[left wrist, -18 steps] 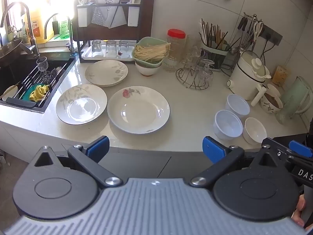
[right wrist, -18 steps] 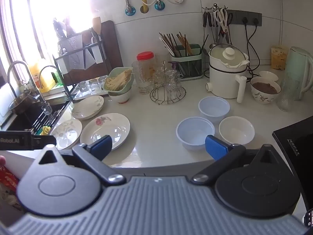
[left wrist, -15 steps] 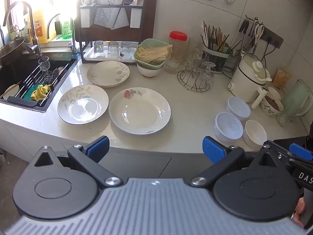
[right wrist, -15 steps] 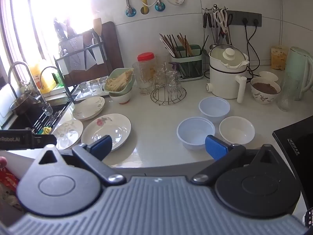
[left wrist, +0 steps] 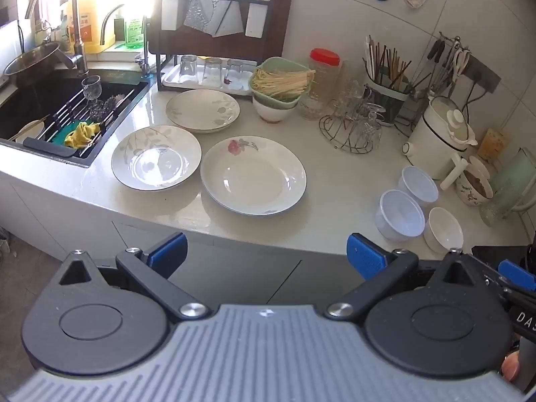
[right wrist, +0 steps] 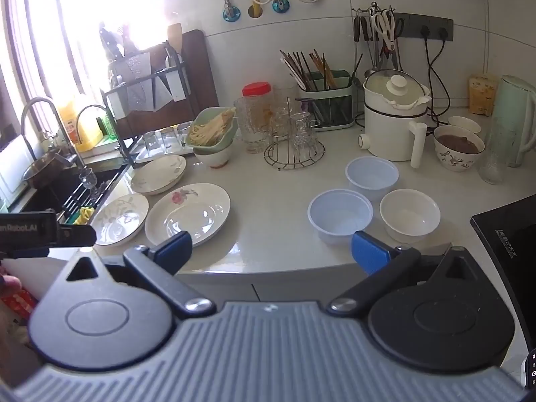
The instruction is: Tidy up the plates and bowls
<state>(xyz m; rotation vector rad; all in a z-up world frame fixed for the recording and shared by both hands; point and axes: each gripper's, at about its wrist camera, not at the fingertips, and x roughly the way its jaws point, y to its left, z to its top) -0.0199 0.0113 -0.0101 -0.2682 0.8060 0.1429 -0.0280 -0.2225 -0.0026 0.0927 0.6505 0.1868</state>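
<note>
Three plates lie on the white counter: a red-flower plate [left wrist: 253, 175] [right wrist: 187, 213], a grey-leaf plate [left wrist: 156, 161] [right wrist: 120, 215] to its left, and another leaf plate [left wrist: 202, 110] [right wrist: 158, 174] behind. Two translucent plastic bowls [left wrist: 400, 215] [left wrist: 418, 185] and a white ceramic bowl [left wrist: 443, 229] sit to the right; in the right wrist view they are the near plastic bowl [right wrist: 339, 215], far plastic bowl [right wrist: 372, 176] and white bowl [right wrist: 409, 214]. My left gripper [left wrist: 266, 251] is open and empty before the counter edge. My right gripper [right wrist: 271, 251] is open and empty, just short of the bowls.
A sink [left wrist: 50, 107] with a rack and yellow cloth lies at the left. A dish rack [left wrist: 214, 33], a green bowl of noodles [left wrist: 279, 82], a glass stand [left wrist: 351, 127], a chopstick holder [right wrist: 325, 100], a white cooker [right wrist: 392, 124], a filled patterned bowl [right wrist: 459, 147] and a black stove [right wrist: 512, 234] stand around.
Both grippers have edged slightly forward toward the counter; the view shifted a little. Nothing on the counter moved and both grippers stayed open.
</note>
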